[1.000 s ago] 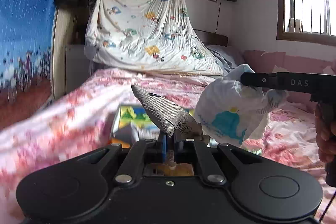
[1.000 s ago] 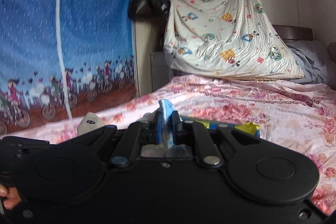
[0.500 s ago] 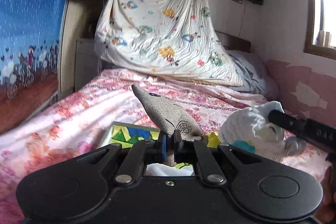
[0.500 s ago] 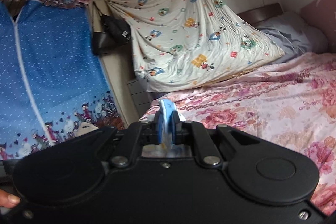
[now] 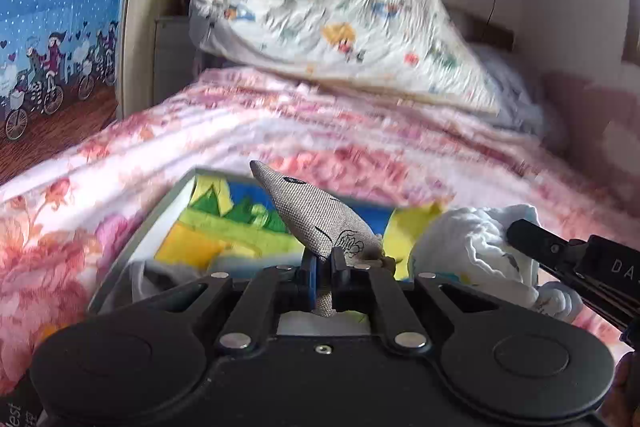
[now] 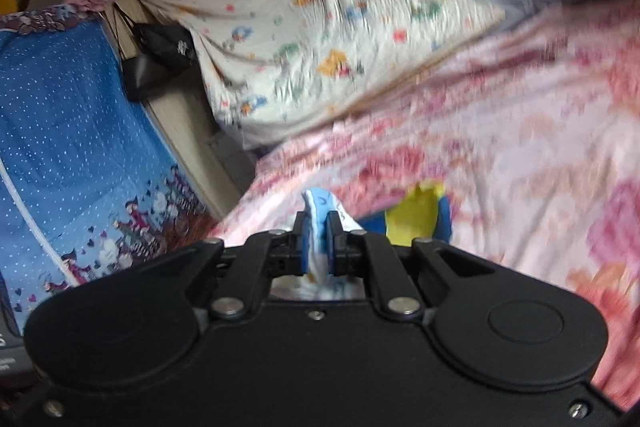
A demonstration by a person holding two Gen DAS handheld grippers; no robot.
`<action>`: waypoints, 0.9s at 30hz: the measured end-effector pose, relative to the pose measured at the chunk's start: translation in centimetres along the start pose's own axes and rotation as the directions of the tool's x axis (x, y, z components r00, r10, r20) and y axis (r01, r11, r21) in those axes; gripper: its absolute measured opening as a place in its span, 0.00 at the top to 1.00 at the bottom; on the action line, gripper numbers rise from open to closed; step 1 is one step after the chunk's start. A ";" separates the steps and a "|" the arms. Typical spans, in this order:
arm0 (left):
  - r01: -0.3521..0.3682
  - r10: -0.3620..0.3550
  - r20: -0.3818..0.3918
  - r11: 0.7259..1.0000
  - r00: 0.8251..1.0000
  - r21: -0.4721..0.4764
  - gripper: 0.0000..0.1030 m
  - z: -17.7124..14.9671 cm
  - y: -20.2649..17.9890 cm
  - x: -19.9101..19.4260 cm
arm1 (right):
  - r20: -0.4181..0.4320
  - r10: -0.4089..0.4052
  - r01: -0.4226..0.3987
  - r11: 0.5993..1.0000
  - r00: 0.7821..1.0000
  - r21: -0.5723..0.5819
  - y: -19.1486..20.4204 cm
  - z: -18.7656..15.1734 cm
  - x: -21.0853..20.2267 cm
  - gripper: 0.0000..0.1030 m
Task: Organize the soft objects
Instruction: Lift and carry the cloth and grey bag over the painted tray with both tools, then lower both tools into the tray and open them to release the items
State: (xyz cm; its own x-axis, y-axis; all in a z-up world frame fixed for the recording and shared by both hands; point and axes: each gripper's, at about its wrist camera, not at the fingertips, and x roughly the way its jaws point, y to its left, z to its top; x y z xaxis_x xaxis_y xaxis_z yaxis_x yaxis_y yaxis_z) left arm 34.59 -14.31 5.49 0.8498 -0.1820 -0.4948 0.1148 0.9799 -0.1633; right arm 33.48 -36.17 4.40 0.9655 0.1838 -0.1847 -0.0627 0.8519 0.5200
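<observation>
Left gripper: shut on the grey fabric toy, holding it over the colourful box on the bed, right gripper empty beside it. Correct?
Not quite: the right gripper is not empty. The right wrist view shows it shut on a white and blue soft cloth. The rest holds: the left gripper is shut on the grey fabric toy above the colourful box.

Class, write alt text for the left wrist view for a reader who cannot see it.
The left gripper pinches a grey fabric fish toy above a colourful storage box on a floral bedspread. At right, the right gripper holds a white cloth bundle.
</observation>
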 end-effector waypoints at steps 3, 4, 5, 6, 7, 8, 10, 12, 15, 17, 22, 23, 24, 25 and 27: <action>-0.015 0.015 -0.038 1.000 0.999 0.000 0.94 -0.8 0.4 1.0 | -0.056 -0.014 0.015 1.000 0.998 0.024 -0.7 -1.4 1.0 0.97; -0.019 0.019 -0.051 1.000 0.999 -0.001 0.94 -1.0 0.5 1.3 | -0.072 -0.018 0.020 0.999 0.997 0.031 -0.8 -1.7 0.8 0.97; -0.024 0.024 -0.066 1.000 0.998 0.001 0.94 -1.1 0.6 1.5 | -0.089 -0.023 0.026 0.999 0.996 0.037 -0.9 -2.0 1.1 0.96; -0.028 0.028 -0.081 1.000 0.996 0.001 0.94 -1.3 0.8 1.8 | -0.105 -0.023 0.028 0.999 0.994 0.046 -1.0 -2.1 1.5 0.96; -0.031 0.031 -0.098 1.000 0.995 0.004 0.94 -1.4 1.0 2.1 | -0.117 -0.020 0.027 0.998 0.993 0.055 -1.2 -2.2 1.8 0.96; -0.039 0.040 -0.106 0.999 0.994 0.011 0.94 -1.6 1.1 2.2 | -0.127 -0.018 0.026 0.998 0.992 0.058 -1.3 -2.1 1.6 0.96; -0.051 0.054 -0.106 0.998 0.993 0.025 0.94 -1.8 1.2 2.3 | -0.162 -0.024 0.032 0.998 0.986 0.050 -1.2 -2.4 1.9 0.94; -0.043 0.044 -0.117 0.999 0.992 0.011 0.92 -1.8 1.5 2.3 | -0.184 -0.009 0.022 0.997 0.983 0.071 -1.2 -1.8 2.0 0.92; -0.038 0.036 -0.129 0.999 0.991 -0.014 0.87 -1.6 1.8 2.2 | -0.205 -0.008 0.022 0.997 0.979 0.070 -0.9 -1.0 3.2 0.88; -0.048 0.045 -0.129 0.999 0.991 -0.016 0.85 -1.6 1.8 2.1 | -0.205 -0.019 0.032 0.998 0.979 0.059 -0.5 -0.5 3.0 0.83; -0.064 0.062 -0.122 0.998 0.991 -0.008 0.76 -1.7 1.8 1.8 | -0.208 -0.041 0.051 0.998 0.977 0.044 -0.4 -0.1 2.9 0.73; -0.063 0.062 -0.119 0.998 0.991 -0.005 0.71 -1.7 1.8 1.7 | -0.209 -0.046 0.056 0.998 0.977 0.041 -0.4 0.0 2.9 0.68; -0.063 0.062 -0.113 0.998 0.992 -0.003 0.67 -1.7 1.8 1.6 | -0.208 -0.047 0.057 0.997 0.977 0.042 -0.4 0.0 2.8 0.67; -0.062 0.062 -0.105 0.998 0.993 0.000 0.66 -1.7 1.8 1.4 | -0.208 -0.046 0.057 0.997 0.977 0.046 -0.5 0.1 2.7 0.65; -0.056 0.055 -0.088 0.998 0.995 -0.004 0.59 -1.6 1.9 1.0 | -0.208 -0.046 0.057 0.997 0.977 0.049 -0.5 0.1 2.6 0.61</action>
State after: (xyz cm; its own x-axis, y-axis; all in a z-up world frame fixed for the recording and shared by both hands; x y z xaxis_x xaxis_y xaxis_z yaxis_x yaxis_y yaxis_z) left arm 34.82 -12.74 3.30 0.8061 -0.1341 -0.5764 0.0652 0.9882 -0.1387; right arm 36.09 -36.19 3.77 0.8937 0.2423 -0.3775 0.0050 0.8362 0.5485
